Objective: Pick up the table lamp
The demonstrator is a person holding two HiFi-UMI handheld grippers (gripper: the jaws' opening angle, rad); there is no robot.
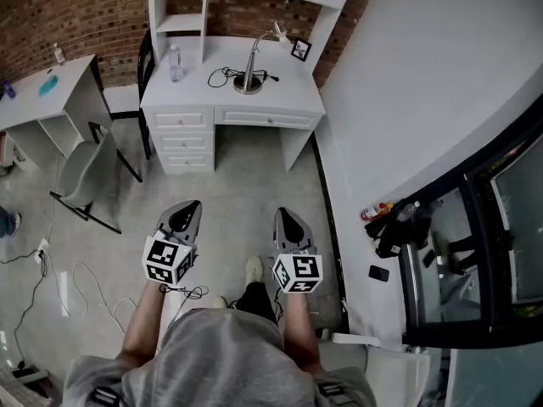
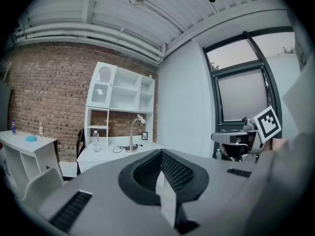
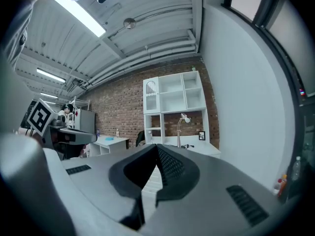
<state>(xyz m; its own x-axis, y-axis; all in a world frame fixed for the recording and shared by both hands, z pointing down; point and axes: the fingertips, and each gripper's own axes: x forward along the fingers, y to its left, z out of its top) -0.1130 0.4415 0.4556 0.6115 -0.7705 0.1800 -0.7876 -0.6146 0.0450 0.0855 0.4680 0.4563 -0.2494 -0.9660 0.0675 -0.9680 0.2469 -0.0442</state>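
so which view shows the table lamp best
head view: the table lamp shows whole from above, with base, bent neck and cord. both gripper views show the table lamp side on, but small and far off.

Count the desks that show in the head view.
2. One desk stands against the brick wall, with the lamp on it. The other desk is at the picture's left edge, beside a grey chair. More may lie out of view.

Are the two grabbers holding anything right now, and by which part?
Nothing. The left gripper and the right gripper are both shut and empty. The table lamp stands untouched on the white desk far ahead.
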